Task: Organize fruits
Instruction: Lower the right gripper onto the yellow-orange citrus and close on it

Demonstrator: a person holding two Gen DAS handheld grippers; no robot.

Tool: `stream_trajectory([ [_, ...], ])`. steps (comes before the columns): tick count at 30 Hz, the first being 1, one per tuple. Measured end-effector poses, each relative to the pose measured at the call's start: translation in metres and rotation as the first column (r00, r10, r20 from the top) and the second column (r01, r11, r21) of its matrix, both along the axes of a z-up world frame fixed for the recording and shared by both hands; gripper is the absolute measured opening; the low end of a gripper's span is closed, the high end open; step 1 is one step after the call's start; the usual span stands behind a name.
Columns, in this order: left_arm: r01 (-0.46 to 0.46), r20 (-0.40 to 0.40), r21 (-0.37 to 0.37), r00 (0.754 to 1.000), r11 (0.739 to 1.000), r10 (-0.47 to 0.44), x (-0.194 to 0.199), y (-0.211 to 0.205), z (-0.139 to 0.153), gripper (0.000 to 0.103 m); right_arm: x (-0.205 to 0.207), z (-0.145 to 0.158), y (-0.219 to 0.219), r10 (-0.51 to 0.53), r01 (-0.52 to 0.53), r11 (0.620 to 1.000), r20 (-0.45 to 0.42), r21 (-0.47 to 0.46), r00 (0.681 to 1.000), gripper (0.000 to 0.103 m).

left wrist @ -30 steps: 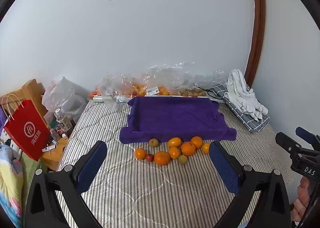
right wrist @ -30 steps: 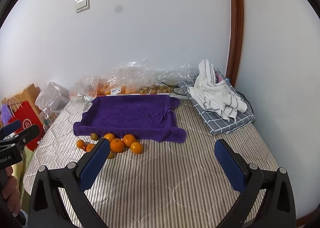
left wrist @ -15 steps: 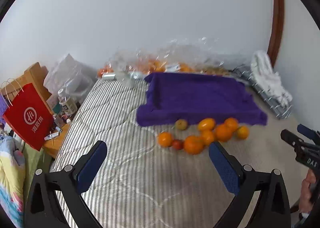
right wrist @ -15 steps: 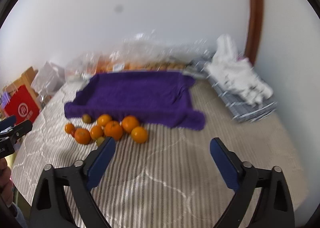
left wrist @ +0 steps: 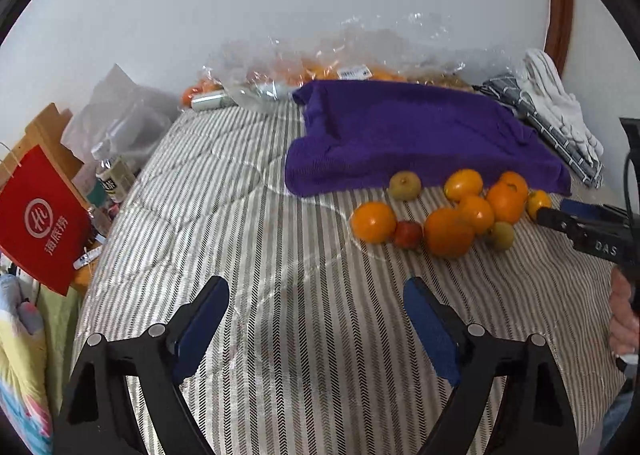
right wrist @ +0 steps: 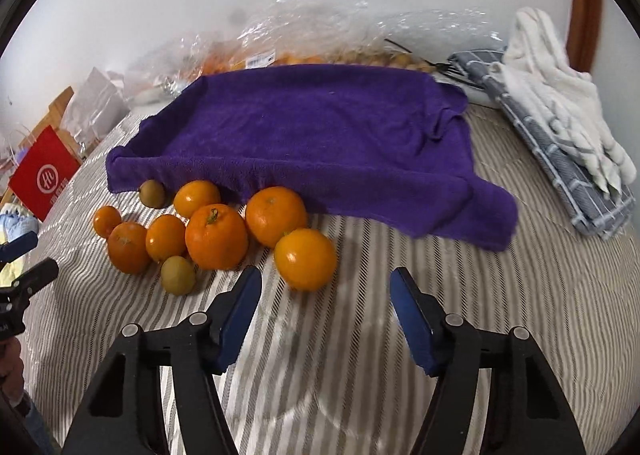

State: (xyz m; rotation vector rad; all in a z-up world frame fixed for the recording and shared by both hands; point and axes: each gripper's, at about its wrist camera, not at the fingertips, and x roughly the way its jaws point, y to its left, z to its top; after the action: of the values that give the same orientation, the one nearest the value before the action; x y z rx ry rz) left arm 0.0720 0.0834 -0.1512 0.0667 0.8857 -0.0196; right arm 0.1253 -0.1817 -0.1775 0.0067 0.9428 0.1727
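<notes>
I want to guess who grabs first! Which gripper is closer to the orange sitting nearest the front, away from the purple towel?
Right. The right gripper sits just below that orange, fingers closing but empty. The left gripper is farther, out over bare striped mattress.

Oranges (right wrist: 216,237) beside purple towel (right wrist: 320,135) (hand-held gripper (right wrist: 324,287) closing, empty)

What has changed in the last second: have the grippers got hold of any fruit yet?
No. Both grippers dropped toward the fruit pile. The left gripper and right gripper are closing with nothing between their jaws; the right one now sits just short of the nearest orange. The fruits and purple towel stayed put.
</notes>
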Motion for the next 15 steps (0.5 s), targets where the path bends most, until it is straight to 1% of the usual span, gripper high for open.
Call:
stream_trajectory([
  [3,0.016,-0.021,-0.012,1.000,1.000,-0.017,0.004,0.002,-0.007,0.088,0.009,-0.007,0.006,0.019,-0.019,1.000,-0.025,-0.022,1.000,0.058],
  [4,0.024,-0.039,-0.016,0.999,1.000,-0.024,0.008,0.001,-0.010,0.086,0.012,-0.010,0.008,0.023,-0.024,0.999,-0.032,-0.026,0.999,0.057],
  [6,0.035,-0.060,-0.023,0.998,0.999,-0.037,0.014,-0.001,-0.013,0.082,0.013,-0.012,0.008,0.028,-0.029,0.999,-0.013,-0.037,1.000,0.052],
  [7,0.040,-0.068,-0.020,0.997,0.999,-0.041,0.017,-0.003,-0.015,0.082,0.014,-0.013,0.008,0.035,-0.036,0.999,-0.012,-0.034,0.999,0.048],
  [8,0.043,-0.076,-0.018,0.996,0.999,-0.044,0.021,-0.005,-0.016,0.081,0.013,-0.012,0.008,0.041,-0.041,0.999,-0.006,-0.030,0.999,0.041],
  [9,0.046,-0.079,-0.019,0.996,0.999,-0.047,0.023,-0.007,-0.018,0.078,0.013,-0.011,0.008,0.047,-0.047,0.999,-0.005,-0.017,0.999,0.038],
  [10,0.052,-0.083,-0.029,0.995,0.998,-0.054,0.027,-0.009,-0.018,0.073,0.013,-0.011,0.007,0.050,-0.050,0.999,-0.004,-0.005,0.999,0.036],
  [13,0.063,-0.081,-0.087,0.994,0.994,-0.070,0.036,-0.011,-0.017,0.070,0.009,-0.009,0.003,0.050,-0.050,0.999,0.011,0.001,0.999,0.036],
  [15,0.067,-0.067,-0.125,0.995,0.990,-0.076,0.042,-0.011,-0.015,0.067,0.005,-0.007,-0.001,0.050,-0.050,0.999,0.028,0.001,0.998,0.035],
])
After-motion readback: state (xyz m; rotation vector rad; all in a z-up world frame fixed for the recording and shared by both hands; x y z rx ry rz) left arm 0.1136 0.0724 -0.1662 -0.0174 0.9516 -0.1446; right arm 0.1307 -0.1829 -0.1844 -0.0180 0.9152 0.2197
